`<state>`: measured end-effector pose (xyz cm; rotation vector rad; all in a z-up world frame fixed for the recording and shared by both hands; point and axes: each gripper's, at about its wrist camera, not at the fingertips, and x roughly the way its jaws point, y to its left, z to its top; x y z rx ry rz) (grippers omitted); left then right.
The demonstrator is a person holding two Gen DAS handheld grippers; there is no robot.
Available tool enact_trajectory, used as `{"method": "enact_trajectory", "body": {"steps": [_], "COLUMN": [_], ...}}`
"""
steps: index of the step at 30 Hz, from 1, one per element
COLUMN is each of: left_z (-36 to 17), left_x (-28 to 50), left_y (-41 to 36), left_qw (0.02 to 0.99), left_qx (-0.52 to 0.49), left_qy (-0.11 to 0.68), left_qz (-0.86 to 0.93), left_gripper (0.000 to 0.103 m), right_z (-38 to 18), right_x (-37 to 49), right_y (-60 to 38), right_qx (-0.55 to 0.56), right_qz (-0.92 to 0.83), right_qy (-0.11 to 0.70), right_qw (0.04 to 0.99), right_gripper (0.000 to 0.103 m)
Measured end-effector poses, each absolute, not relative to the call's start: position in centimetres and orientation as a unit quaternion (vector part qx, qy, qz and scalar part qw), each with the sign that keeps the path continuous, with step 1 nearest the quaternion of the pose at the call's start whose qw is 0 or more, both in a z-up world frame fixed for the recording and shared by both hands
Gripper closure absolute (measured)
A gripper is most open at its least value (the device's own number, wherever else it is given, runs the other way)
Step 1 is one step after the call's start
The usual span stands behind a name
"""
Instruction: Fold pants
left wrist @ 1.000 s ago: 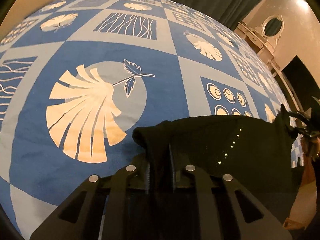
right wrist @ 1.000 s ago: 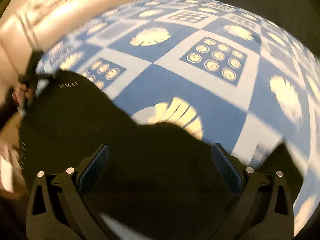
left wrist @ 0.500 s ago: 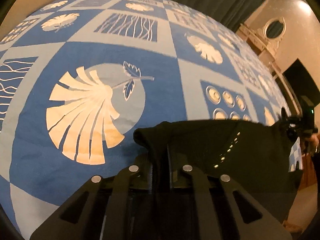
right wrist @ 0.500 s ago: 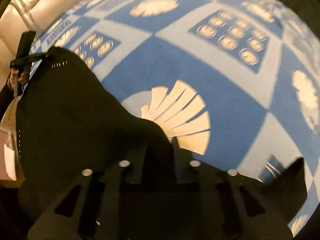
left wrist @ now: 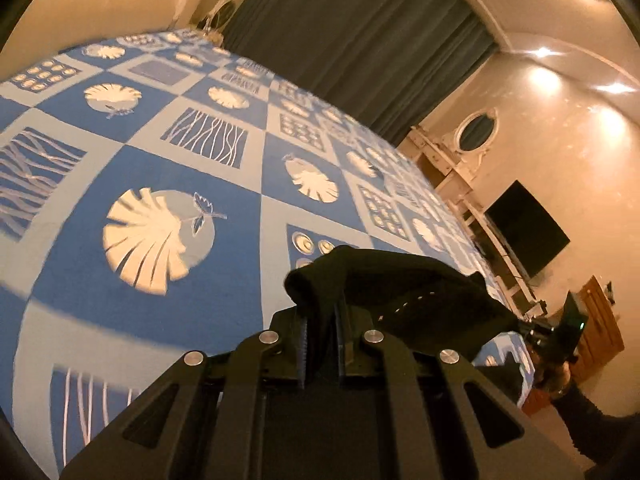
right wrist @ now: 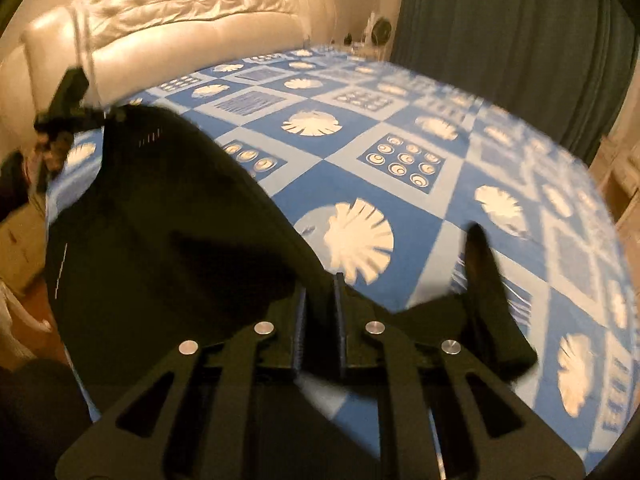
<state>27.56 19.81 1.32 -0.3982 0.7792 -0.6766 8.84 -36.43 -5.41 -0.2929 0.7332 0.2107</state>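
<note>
The black pants (left wrist: 404, 292) hang stretched between my two grippers above the blue patterned bedspread (left wrist: 168, 304). My left gripper (left wrist: 322, 332) is shut on one corner of the pants, with a fold of cloth bulging above the fingers. My right gripper (right wrist: 319, 316) is shut on the other corner of the pants (right wrist: 160, 232); a loose black flap (right wrist: 488, 300) hangs to its right. The left gripper shows far left in the right wrist view (right wrist: 68, 112), and the right gripper shows far right in the left wrist view (left wrist: 556, 332).
The bed is covered by a blue and white spread (right wrist: 400, 160) with leaf and circle squares. A cream tufted headboard (right wrist: 180, 20) stands behind it. Dark curtains (left wrist: 360, 32), a white shelf with an oval mirror (left wrist: 476, 136) and a black TV (left wrist: 528, 228) line the walls.
My right gripper closed on the pants' edge. Both grippers have lifted and tilted up, raising the pants off the bed; the room walls now show.
</note>
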Motion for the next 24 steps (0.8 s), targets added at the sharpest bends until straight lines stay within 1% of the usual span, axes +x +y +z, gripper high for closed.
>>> {"method": "enact_trajectory", "body": {"steps": [3,5,6,7,8,10,11,12,13,14,15,16,20,21,23,24], "left_z": [0.6,-0.9,-2.2,-3.0,-3.9,-6.0,-6.7,-7.0,-7.0,-6.8,-6.4,-6.2,-5.5,-5.4,-5.7,-6.0], "left_x": [23.4,20.7,19.4,18.6,17.8,15.9,14.9,14.3,13.3,12.7,11.9,11.3,9.7,9.6,10.2,10.6], "left_y": [21.2,21.9,22.2,22.5,22.7,23.2,23.7,24.0,24.6,25.1,25.4,25.5,24.4,24.0,23.1,22.8], "left_qw": [0.847,0.843,0.837,0.833,0.828,0.819,0.816,0.814,0.812,0.811,0.809,0.807,0.806,0.808,0.808,0.808], "left_qx": [-0.192,-0.182,-0.178,-0.178,-0.178,-0.176,-0.186,-0.198,-0.223,-0.244,-0.271,-0.286,-0.314,-0.314,-0.321,-0.328], "left_qy": [0.378,0.401,0.423,0.438,0.452,0.486,0.495,0.498,0.496,0.491,0.483,0.478,0.465,0.464,0.461,0.460], "left_qz": [-0.321,-0.309,-0.297,-0.288,-0.279,-0.249,-0.233,-0.223,-0.212,-0.204,-0.197,-0.194,-0.187,-0.184,-0.176,-0.167], "left_gripper": [0.092,0.088,0.084,0.083,0.083,0.082,0.082,0.082,0.082,0.082,0.082,0.082,0.081,0.081,0.068,0.060], "right_z": [-8.2,-10.3,-11.7,-12.9,-13.9,-14.5,-14.2,-13.5,-13.0,-12.4,-12.0,-11.8,-12.8,-13.2,-14.3,-14.9], "right_x": [4.7,3.2,2.7,2.4,2.1,1.4,1.0,0.6,0.1,-0.2,-0.3,-0.5,-1.4,-1.4,-1.8,-1.9], "right_y": [-35.2,-34.7,-34.7,-34.6,-34.3,-34.1,-34.1,-34.5,-34.7,-35.2,-36.0,-36.6,-39.4,-39.8,-40.6,-40.8], "right_qx": [-0.141,-0.134,-0.118,-0.106,-0.102,-0.085,-0.060,-0.023,0.007,0.044,0.092,0.133,0.302,0.324,0.369,0.392], "right_qz": [0.101,0.102,0.106,0.109,0.109,0.105,0.110,0.114,0.115,0.117,0.119,0.120,0.123,0.122,0.114,0.114], "right_qy": [0.376,0.398,0.419,0.438,0.452,0.461,0.460,0.450,0.441,0.432,0.427,0.421,0.390,0.386,0.380,0.377], "right_qw": [0.910,0.902,0.894,0.886,0.879,0.877,0.879,0.885,0.890,0.893,0.892,0.889,0.861,0.855,0.840,0.832], "right_gripper": [0.091,0.091,0.091,0.090,0.089,0.084,0.073,0.057,0.044,0.038,0.028,0.027,0.027,0.027,0.027,0.027]}}
